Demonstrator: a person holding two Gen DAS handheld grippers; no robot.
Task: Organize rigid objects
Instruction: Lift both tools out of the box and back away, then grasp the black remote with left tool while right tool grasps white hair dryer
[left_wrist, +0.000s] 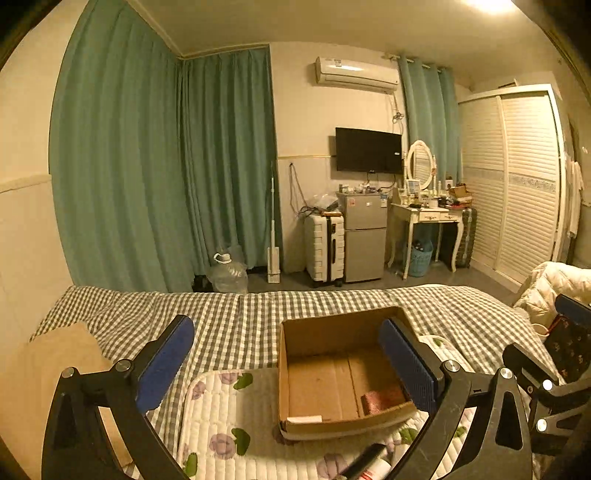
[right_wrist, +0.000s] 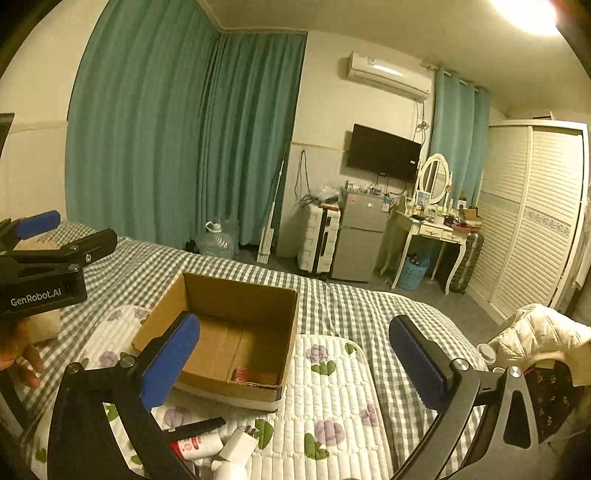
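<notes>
An open cardboard box (left_wrist: 325, 332) (right_wrist: 240, 295) stands on a floral quilted mat (left_wrist: 221, 424) (right_wrist: 332, 398) on the bed. A small reddish object (left_wrist: 380, 400) (right_wrist: 245, 374) lies in the box's near corner, with a white card (left_wrist: 304, 419) beside it. Loose items lie on the mat in front of the box: a black stick (right_wrist: 199, 426) (left_wrist: 364, 461), a white-and-red tube (right_wrist: 195, 446) and a white plug (right_wrist: 238, 445). My left gripper (left_wrist: 286, 362) is open and empty above the box's near side. My right gripper (right_wrist: 295, 363) is open and empty to the right of the box.
The bed has a checked sheet (left_wrist: 147, 314) (right_wrist: 351, 306). A tan pillow (left_wrist: 48, 373) lies at the left. A white jacket (right_wrist: 535, 332) and a dark bag (right_wrist: 554, 398) lie at the right. Beyond the bed stand a suitcase (left_wrist: 325, 251), a fridge (left_wrist: 364, 236) and a dressing table (left_wrist: 428, 218).
</notes>
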